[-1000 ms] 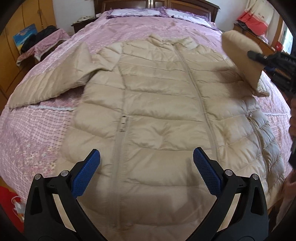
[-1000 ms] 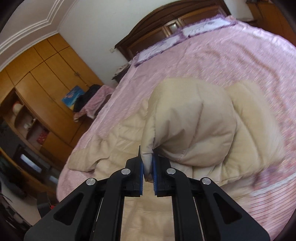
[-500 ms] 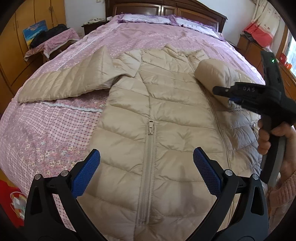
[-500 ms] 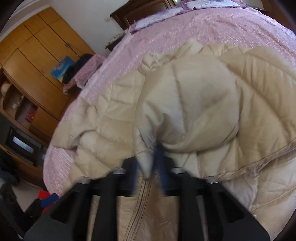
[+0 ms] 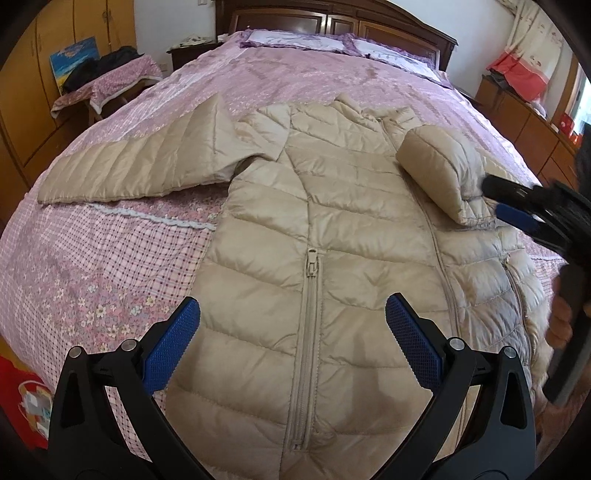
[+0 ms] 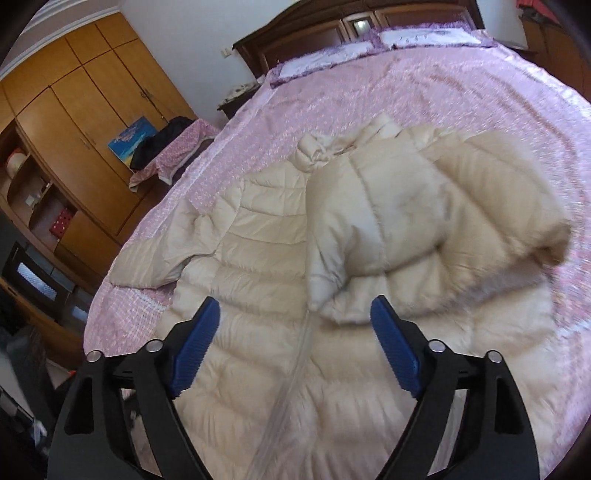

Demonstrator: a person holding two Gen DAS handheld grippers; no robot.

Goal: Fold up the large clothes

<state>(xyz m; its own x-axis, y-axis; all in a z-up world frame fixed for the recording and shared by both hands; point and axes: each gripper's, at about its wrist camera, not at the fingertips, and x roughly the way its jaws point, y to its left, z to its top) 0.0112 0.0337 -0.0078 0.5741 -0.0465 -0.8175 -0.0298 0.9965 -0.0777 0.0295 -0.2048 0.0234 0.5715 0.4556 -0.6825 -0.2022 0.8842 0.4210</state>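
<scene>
A beige quilted puffer jacket (image 5: 332, 236) lies front up on the pink bed, its zip running down the middle. Its right sleeve (image 5: 443, 173) is folded inward and rests on the chest; the cuff (image 6: 325, 288) lies just beyond my right gripper (image 6: 295, 332), whose jaws are opening with nothing pressed between the pads. The other sleeve (image 5: 140, 170) stretches out flat to the left. My left gripper (image 5: 291, 332) hovers open over the jacket's lower front, holding nothing. The right gripper (image 5: 517, 206) also shows at the right edge of the left wrist view, beside the folded sleeve.
The pink patterned bedspread (image 5: 92, 266) covers a wide bed with a dark wooden headboard (image 5: 332, 22) and pillows (image 5: 295, 38) at the far end. Wooden wardrobes (image 6: 74, 122) and a cloth-covered side table (image 5: 110, 81) stand to the left. A person's hand (image 5: 561, 321) holds the right gripper's handle.
The right gripper carried the sleeve inward across the chest, laid it down and let go, its jaws spreading from shut to wide. The left gripper stayed open over the hem and drifted a little.
</scene>
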